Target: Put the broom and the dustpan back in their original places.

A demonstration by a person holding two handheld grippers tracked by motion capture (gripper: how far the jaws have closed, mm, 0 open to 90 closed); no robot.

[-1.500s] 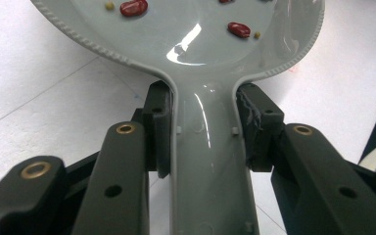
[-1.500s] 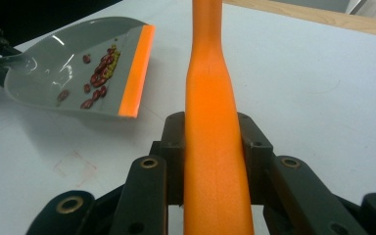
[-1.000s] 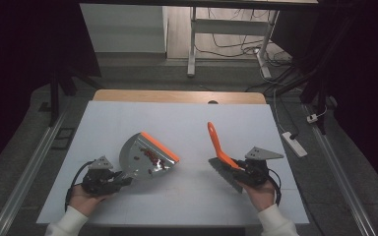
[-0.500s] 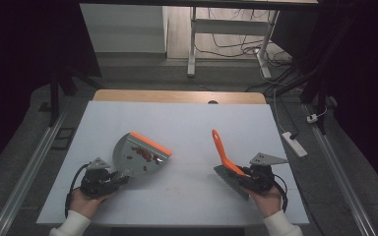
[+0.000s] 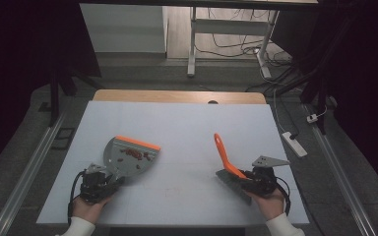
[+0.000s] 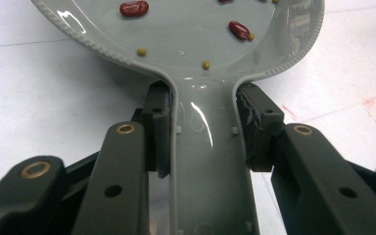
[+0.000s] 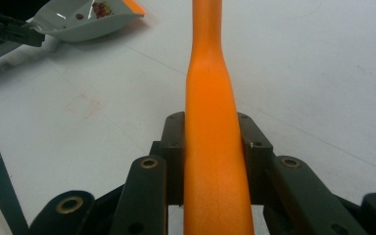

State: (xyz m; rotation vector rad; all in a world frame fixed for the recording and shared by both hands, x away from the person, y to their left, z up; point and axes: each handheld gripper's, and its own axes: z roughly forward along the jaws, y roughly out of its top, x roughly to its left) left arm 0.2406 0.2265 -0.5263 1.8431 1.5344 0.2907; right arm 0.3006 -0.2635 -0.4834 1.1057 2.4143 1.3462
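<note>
A white table [image 5: 187, 123] sits in a dark room. The left gripper [image 5: 101, 183], at the lower left, squeezes the handle of a grey dustpan [image 5: 128, 156] with red beans [image 5: 134, 154] in it. The right gripper [image 5: 256, 181], at the lower right, squeezes an orange brush [image 5: 224, 156]. The brush handle points up and away, well apart from the pan, to its right.

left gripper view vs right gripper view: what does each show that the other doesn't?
Left gripper view: the left gripper shut on the handle of the grey plastic dustpan, close enough to tell single red beans from small yellow-green grains.

Right gripper view: the right gripper shut on the orange plastic brush handle, and a faint red mark on the table.

Both: the white table, the dustpan and the beans in it.
</note>
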